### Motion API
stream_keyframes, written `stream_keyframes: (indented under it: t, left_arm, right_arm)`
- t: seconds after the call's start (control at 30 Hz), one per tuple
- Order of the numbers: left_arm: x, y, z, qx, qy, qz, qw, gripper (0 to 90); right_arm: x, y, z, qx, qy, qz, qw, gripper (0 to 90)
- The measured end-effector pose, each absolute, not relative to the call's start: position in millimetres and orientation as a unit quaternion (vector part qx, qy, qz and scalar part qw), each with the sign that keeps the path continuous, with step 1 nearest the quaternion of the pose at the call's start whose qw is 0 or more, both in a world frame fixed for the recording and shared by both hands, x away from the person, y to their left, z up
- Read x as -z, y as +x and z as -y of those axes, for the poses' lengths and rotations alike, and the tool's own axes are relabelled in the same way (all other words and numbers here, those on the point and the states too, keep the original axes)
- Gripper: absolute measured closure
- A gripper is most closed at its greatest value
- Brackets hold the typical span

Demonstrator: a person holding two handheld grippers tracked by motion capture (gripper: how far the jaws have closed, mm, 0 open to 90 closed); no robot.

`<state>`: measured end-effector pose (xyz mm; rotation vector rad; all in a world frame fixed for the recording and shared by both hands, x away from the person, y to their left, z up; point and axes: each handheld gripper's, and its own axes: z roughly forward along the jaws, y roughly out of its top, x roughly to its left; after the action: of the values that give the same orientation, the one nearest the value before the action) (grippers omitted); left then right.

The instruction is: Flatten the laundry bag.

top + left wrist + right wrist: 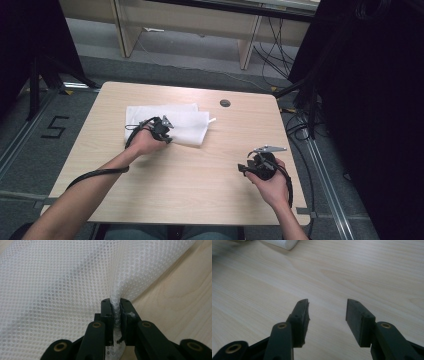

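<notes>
Left tool [115, 305] pinches the near edge of the white mesh cloth [62, 285], bunching it for a lift or fold. Cloth lies mid-tabletop [200, 190]. Right tool [327, 308] waits apart, jaws spread, empty.

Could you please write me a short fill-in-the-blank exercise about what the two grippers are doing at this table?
1. The left gripper is shut on the white ____ cloth.
2. The right gripper hovers over bare wood with its jaws ____.
3. The cloth lies on the ____ half of the table, as the high view shows it.
4. The small dark round hole in the tabletop lies to the ____ of the cloth in the high view.

Missing words: mesh; open; far; right
</notes>
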<state>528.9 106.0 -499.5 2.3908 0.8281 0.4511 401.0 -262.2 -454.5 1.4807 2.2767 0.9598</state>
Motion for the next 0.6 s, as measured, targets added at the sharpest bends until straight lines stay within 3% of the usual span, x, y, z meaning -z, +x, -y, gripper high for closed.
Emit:
stream_keyframes:
  t: [0.6]
  left_arm:
    - [495.7, 473.6, -87.8, -0.123, 0.904, -0.300, 0.280, 80.9]
  right_arm:
    - [455.5, 403.0, 262.6, -0.317, 0.515, -0.785, 0.132, 53.9]
